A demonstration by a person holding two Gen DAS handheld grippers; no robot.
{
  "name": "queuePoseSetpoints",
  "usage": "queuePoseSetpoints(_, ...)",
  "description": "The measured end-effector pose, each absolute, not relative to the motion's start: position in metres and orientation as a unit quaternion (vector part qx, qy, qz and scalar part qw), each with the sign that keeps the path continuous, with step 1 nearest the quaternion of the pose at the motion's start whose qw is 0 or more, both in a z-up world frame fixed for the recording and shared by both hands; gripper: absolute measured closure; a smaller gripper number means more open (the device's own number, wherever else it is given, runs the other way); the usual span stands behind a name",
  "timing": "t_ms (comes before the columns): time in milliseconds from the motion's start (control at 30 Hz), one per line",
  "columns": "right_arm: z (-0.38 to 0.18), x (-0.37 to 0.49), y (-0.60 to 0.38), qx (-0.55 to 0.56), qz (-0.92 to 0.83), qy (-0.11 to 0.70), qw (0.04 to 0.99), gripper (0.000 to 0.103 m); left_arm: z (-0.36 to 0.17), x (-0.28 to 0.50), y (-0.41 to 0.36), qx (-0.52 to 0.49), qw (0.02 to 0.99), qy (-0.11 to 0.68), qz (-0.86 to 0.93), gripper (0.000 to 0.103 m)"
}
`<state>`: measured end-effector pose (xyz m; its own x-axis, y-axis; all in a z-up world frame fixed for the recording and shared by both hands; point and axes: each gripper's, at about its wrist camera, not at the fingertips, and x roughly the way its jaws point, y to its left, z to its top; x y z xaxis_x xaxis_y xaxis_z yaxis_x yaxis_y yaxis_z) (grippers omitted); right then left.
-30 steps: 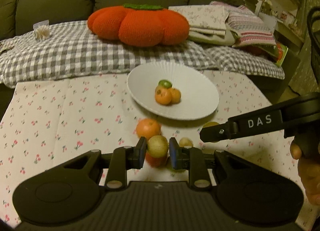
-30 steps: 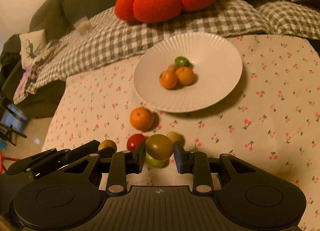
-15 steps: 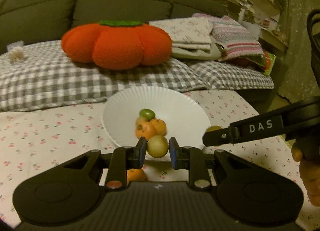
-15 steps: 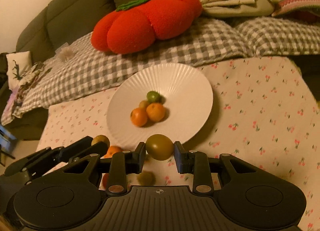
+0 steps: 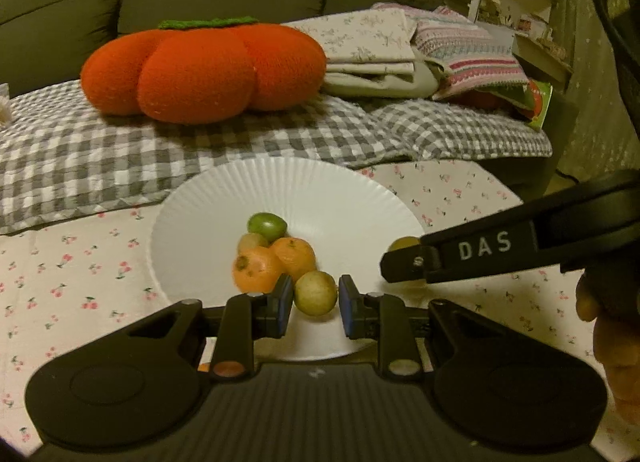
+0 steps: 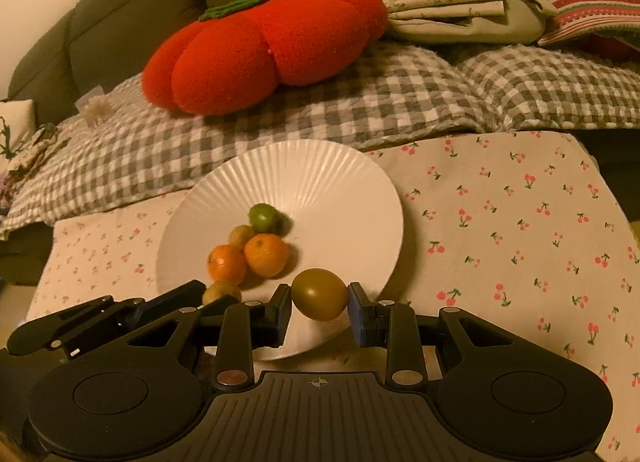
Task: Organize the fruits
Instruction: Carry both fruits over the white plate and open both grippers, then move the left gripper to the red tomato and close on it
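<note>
A white ribbed plate holds two oranges, a green fruit and a small yellowish one. My left gripper is shut on a small yellow-green fruit, held over the plate's near part. My right gripper is shut on an olive-green fruit above the plate's near right rim. In the left wrist view the right gripper reaches in from the right with its fruit. The right wrist view shows the left gripper low on the left.
The plate rests on a cherry-print cloth. Behind it lie a grey checked blanket, a big orange pumpkin cushion, folded linens and a dark sofa. A person's hand is at the right edge. An orange peeks from under the left gripper.
Both grippers have carried their fruits forward and a little down, from over the loose fruits on the cloth to over the plate. The loose fruits have mostly slipped out of view.
</note>
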<state>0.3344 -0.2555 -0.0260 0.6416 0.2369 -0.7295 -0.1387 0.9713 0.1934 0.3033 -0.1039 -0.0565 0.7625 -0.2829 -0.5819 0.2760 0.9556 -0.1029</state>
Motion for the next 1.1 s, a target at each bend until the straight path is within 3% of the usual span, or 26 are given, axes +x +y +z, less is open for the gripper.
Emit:
queuePoseSetpoints(100,-0.032,0.338,-0.254,0.047,0.114,0.405,0.906,0.073,-0.063,0.306,-0.108,0.0,0.94,0.311,-0.143,0.077)
queuePoseSetpoints(200,-0.035,0.34,-0.25,0.042,0.121,0.406,0.905,0.072,-0.062,0.305,-0.106,0.001,0.94,0.313,-0.14,0.054)
queuePoseSetpoints(233,-0.034,0.341,-0.25,0.043,0.119,0.407,0.905,0.072,-0.061,0.304,-0.104,-0.001,0.941,0.307,-0.139,0.052)
queuePoseSetpoints(367,-0.028,0.343,-0.254,0.059,0.107,0.404,0.906,0.061,-0.05,0.301,-0.097,-0.01,0.943,0.303,-0.138,0.052)
queuePoseSetpoints(1100,0.022,0.304,-0.271,0.128,0.112,0.4,0.901,0.05,-0.006,0.257,-0.036,-0.037,0.935,0.345,-0.069,0.051)
